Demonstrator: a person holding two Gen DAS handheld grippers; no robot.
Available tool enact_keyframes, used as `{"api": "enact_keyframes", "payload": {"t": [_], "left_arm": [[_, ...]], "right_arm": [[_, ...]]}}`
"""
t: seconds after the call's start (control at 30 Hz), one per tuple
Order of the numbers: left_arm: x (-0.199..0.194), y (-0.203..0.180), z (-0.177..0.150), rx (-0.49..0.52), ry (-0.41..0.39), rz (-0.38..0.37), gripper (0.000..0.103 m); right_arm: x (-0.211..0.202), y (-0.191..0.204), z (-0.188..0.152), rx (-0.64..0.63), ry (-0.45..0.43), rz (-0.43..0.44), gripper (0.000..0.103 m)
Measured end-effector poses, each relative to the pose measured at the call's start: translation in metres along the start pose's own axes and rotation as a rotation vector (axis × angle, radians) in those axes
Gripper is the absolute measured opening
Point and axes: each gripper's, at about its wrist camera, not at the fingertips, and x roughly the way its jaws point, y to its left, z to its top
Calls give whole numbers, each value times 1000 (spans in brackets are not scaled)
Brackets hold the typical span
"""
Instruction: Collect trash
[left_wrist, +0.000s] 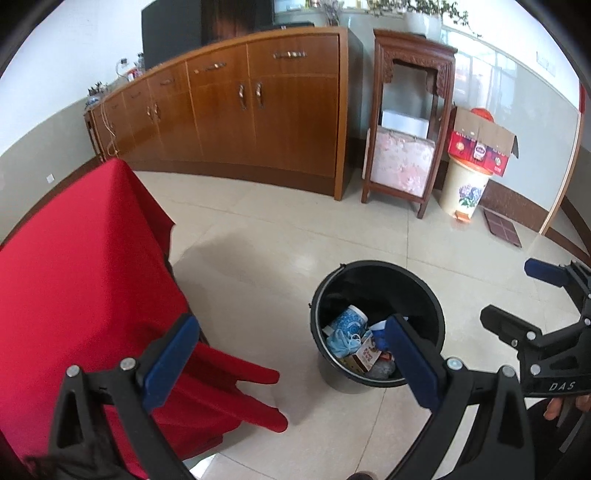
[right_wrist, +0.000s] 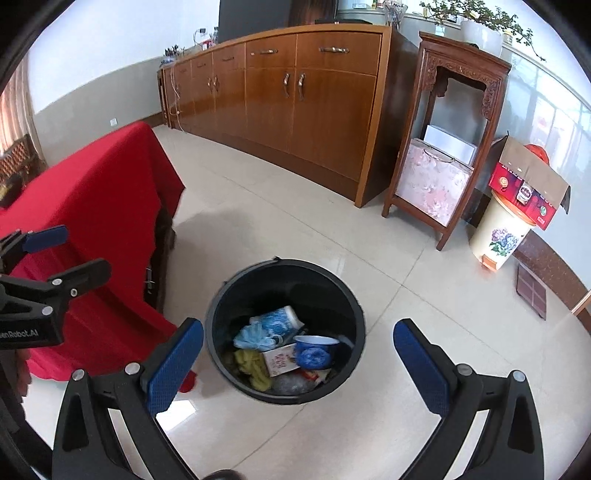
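While the left tool (left_wrist: 291, 354) hangs with its blue-padded fingers spread wide and nothing between them, the left wrist view looks down on a round black plastic bin (left_wrist: 376, 325) standing on the pale tiled floor (left_wrist: 280, 236). Inside lie a blue-and-white paper cup (left_wrist: 351, 320), a crumpled light blue face mask (left_wrist: 343, 343) and a small printed carton (left_wrist: 367, 356). A red cloth-draped worktop (left_wrist: 74, 280) stands just left of the bin; the right tool (left_wrist: 513, 295) shows at the right edge.

From the right wrist view, the right tool (right_wrist: 299, 363) is likewise wide apart and empty, hovering above the same bin (right_wrist: 332, 288), which also holds a blue plastic bowl (right_wrist: 314, 350) and yellow scraps (right_wrist: 255, 369). A long wooden sideboard (right_wrist: 295, 99) lines the far wall.
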Motion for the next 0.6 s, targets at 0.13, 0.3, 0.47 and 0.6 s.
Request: {"api": "enact_keyframes", "payload": {"t": [0.13, 0.3, 0.47, 0.6], "left_arm": [[-42, 11, 1, -23, -52, 21, 101], [-105, 22, 5, -74, -133, 42, 101], [-160, 23, 1, -74, -208, 79, 103], [-190, 21, -3, -85, -235, 63, 103]], "right_arm": [[-43, 15, 6, 15, -18, -13, 103], [-106, 31, 7, 24, -63, -29, 103], [-160, 43, 4, 35, -107, -46, 103], [-193, 56, 1, 32, -127, -46, 103]]}}
